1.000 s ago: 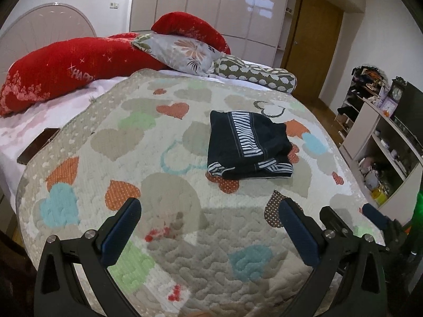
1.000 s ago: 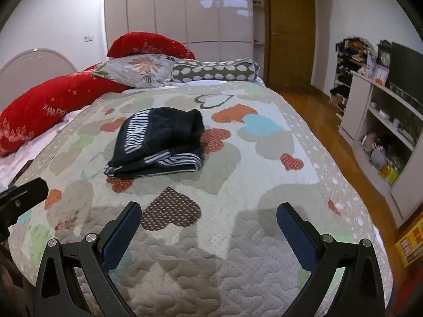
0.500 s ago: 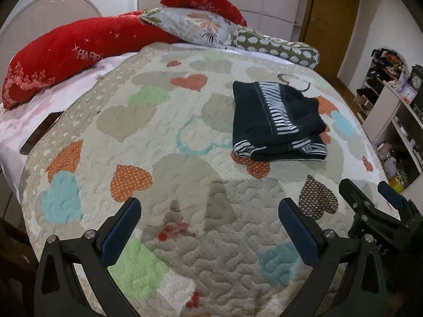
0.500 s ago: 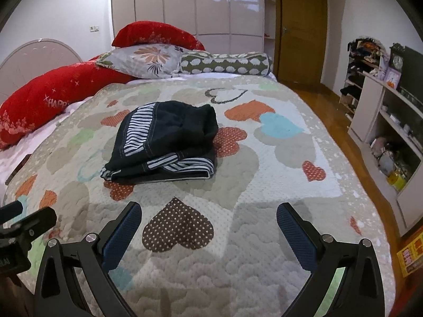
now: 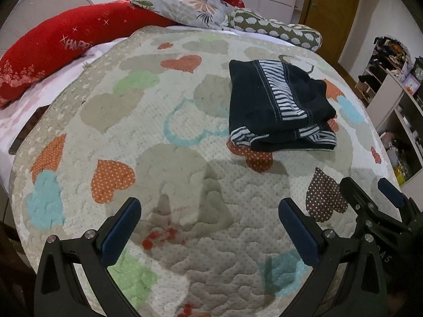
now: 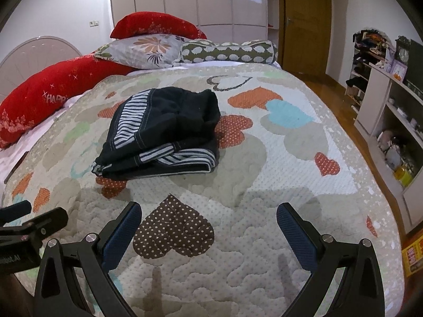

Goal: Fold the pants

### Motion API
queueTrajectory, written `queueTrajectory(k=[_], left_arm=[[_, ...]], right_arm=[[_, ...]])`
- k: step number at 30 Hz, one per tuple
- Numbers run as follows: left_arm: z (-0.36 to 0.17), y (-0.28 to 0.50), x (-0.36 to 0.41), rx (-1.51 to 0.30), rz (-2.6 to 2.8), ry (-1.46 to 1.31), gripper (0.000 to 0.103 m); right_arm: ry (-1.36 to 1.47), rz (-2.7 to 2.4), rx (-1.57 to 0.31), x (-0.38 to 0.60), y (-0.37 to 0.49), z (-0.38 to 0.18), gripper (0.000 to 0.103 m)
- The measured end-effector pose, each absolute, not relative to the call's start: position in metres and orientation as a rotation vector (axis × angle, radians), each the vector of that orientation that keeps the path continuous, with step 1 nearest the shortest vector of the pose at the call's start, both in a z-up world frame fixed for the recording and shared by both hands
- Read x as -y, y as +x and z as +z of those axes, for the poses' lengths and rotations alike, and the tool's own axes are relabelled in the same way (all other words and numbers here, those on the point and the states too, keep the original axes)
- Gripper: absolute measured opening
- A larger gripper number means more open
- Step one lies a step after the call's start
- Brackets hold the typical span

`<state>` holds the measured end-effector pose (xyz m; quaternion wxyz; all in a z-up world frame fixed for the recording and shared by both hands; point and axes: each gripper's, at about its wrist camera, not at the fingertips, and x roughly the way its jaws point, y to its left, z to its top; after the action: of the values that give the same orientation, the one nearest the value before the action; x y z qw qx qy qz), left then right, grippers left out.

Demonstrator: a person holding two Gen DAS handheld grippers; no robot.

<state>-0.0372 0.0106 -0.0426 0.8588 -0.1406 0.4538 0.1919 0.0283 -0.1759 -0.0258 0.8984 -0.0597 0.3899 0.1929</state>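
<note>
Folded pants (image 6: pixel 161 132) on quilt (image 6: pixel 277 163), well beyond both spread, empty tools

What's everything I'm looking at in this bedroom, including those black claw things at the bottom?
pants: one, dark navy with striped bands, folded in a bundle on the middle of the quilt
quilt: one, cream with coloured hearts, covering the bed
red pillows: two, red, at the head of the bed, one long at the left, one behind
floral pillow: one, grey with flowers, leaning on the red ones
bolster: one, olive with pale spots, right of the floral pillow
wardrobe: one, glossy white, behind the bed
door: one, brown wood, shut, right of the wardrobe
shelves: white, cluttered, along the right wall
left gripper: one, black with blue pads, open, above the quilt
right gripper: one, same make, open, holding nothing
</note>
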Motion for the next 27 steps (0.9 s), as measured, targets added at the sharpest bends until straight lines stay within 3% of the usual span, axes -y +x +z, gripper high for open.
queueTrajectory(k=[20, 27], left_arm=[[-0.039, -0.021, -0.028, -0.948, 0.394, -0.319, 0.103], [-0.036, 0.045, -0.067, -0.897, 0.171, -0.535, 0.103]], right_arm=[[-0.095, 0.387, -0.822, 0.184, 0.041, -0.029, 0.103], [0.144, 0.503, -0.869, 0.191, 0.118, -0.009, 0.103]])
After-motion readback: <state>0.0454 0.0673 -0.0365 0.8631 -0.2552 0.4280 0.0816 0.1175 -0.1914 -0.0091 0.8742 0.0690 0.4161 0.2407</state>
